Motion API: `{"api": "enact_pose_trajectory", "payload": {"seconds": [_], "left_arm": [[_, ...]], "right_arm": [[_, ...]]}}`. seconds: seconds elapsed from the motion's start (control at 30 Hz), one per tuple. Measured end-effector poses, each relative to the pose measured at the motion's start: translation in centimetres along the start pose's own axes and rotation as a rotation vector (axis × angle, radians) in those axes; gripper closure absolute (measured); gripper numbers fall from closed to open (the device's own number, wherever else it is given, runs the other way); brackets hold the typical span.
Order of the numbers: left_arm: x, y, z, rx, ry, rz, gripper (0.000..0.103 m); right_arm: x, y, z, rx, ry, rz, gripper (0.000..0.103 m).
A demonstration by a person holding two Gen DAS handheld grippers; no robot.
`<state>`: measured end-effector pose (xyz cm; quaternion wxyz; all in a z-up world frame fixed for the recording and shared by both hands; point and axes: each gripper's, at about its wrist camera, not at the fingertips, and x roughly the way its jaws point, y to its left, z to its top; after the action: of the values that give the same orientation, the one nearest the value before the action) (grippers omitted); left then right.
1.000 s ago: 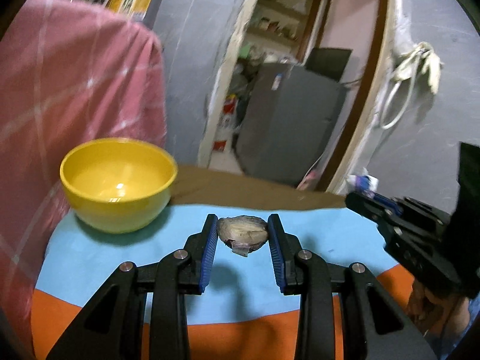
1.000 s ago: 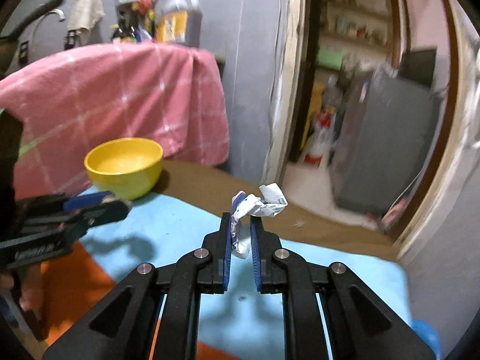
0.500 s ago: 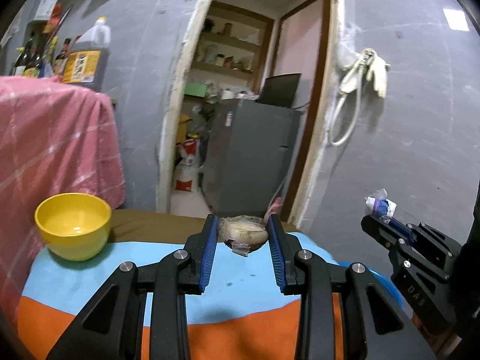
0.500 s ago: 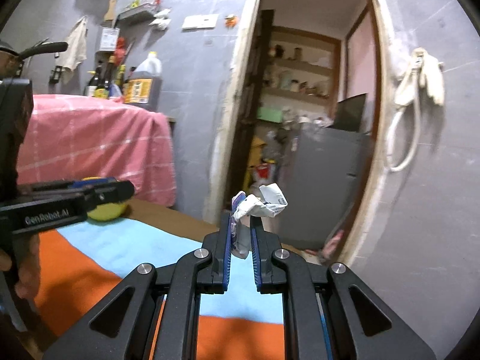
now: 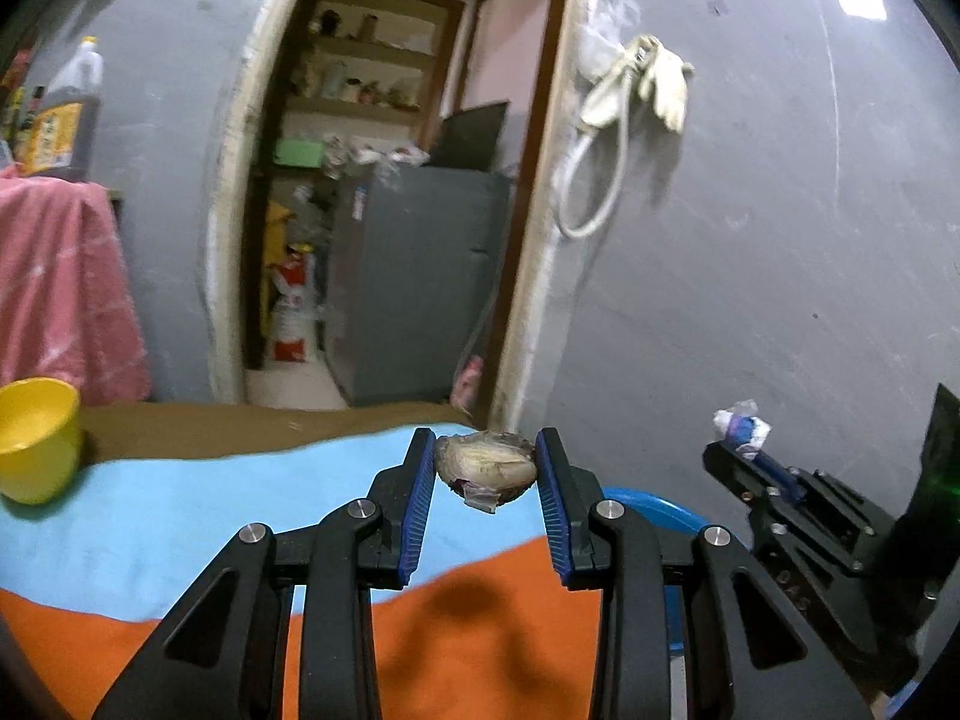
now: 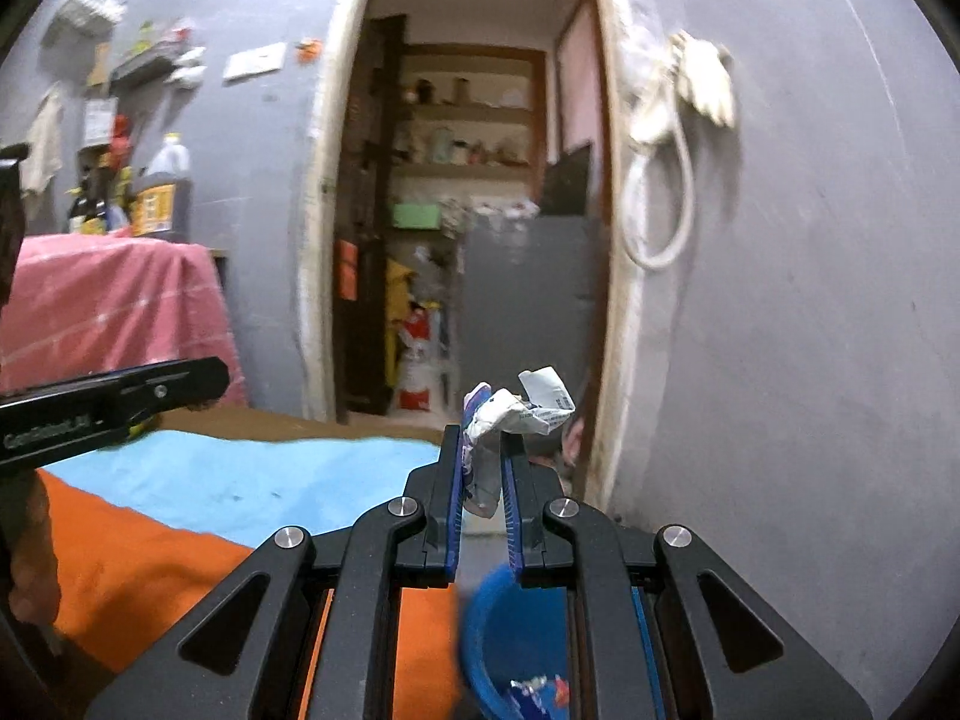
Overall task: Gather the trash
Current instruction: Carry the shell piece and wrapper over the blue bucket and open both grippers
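Note:
My left gripper [image 5: 485,456] is shut on a pale onion piece [image 5: 486,467] with a purple skin scrap and holds it above the blue and orange table cloth [image 5: 210,516]. My right gripper [image 6: 485,450] is shut on a crumpled white wrapper [image 6: 516,411] and holds it above a blue bin [image 6: 516,636] that has some trash in it. The right gripper with its wrapper [image 5: 741,429] also shows at the right of the left wrist view, and the bin's rim [image 5: 654,510] shows behind my left fingers. The left gripper's body [image 6: 114,402] shows at the left of the right wrist view.
A yellow bowl [image 5: 33,444] stands at the far left of the table. A pink cloth [image 6: 108,312] hangs behind it. A doorway with a grey fridge [image 5: 414,282] lies ahead. A grey wall [image 5: 780,240] with a hanging hose stands at the right.
Both grippers have swung to the right with their loads. The yellow bowl has slid to the left edge of view, and the blue bin has come into view below the right gripper.

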<state>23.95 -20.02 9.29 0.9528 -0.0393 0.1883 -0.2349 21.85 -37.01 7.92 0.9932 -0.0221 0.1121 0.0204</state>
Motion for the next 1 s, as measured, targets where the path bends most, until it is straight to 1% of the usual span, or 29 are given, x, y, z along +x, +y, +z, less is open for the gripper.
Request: {"api": "enact_pose_trajectory", "payload": {"seconds": [0.2,0.37,0.5,0.6,0.7,0.73,0.77,0.8,0.9,1.0], "left_arm": [[4.2,-3.2,-0.9,0.004,0.100,-0.073,0.074],[7.9,-5.4,-1.7,-0.015,0.193,-0.115,0.074],[10.7,-6.6,-2.3,-0.030,0.269,-0.133,0.074],[13.0,-7.6,-3.1,-0.038,0.343,-0.152,0.074],[14.7,-8.1,-3.7,-0.042,0.406,-0.159,0.074],[15.2,-8.3,-4.0,-0.045,0.422,-0.158,0.073],[15.5,-8.2,-4.3,-0.048,0.435,-0.158,0.073],[15.8,-8.2,-4.4,-0.052,0.444,-0.155,0.073],[16.4,-8.1,-5.0,-0.081,0.465,-0.157,0.069],[16.3,-7.9,-5.0,-0.079,0.455,-0.159,0.066]], "right_arm": [[1.4,-4.1,-2.7,0.090,0.121,-0.051,0.093],[1.7,-6.8,-4.4,0.157,0.187,-0.071,0.093],[2.2,-9.0,-5.5,0.223,0.244,-0.076,0.092],[2.6,-10.2,-6.3,0.276,0.289,-0.074,0.092],[2.9,-11.1,-6.8,0.308,0.326,-0.074,0.089],[2.9,-11.3,-6.9,0.314,0.335,-0.076,0.086],[2.8,-11.5,-7.1,0.317,0.341,-0.077,0.083],[2.8,-11.6,-7.1,0.320,0.344,-0.080,0.078],[2.4,-12.0,-7.1,0.327,0.342,-0.092,0.077],[2.1,-12.3,-7.2,0.330,0.338,-0.109,0.077]]}}
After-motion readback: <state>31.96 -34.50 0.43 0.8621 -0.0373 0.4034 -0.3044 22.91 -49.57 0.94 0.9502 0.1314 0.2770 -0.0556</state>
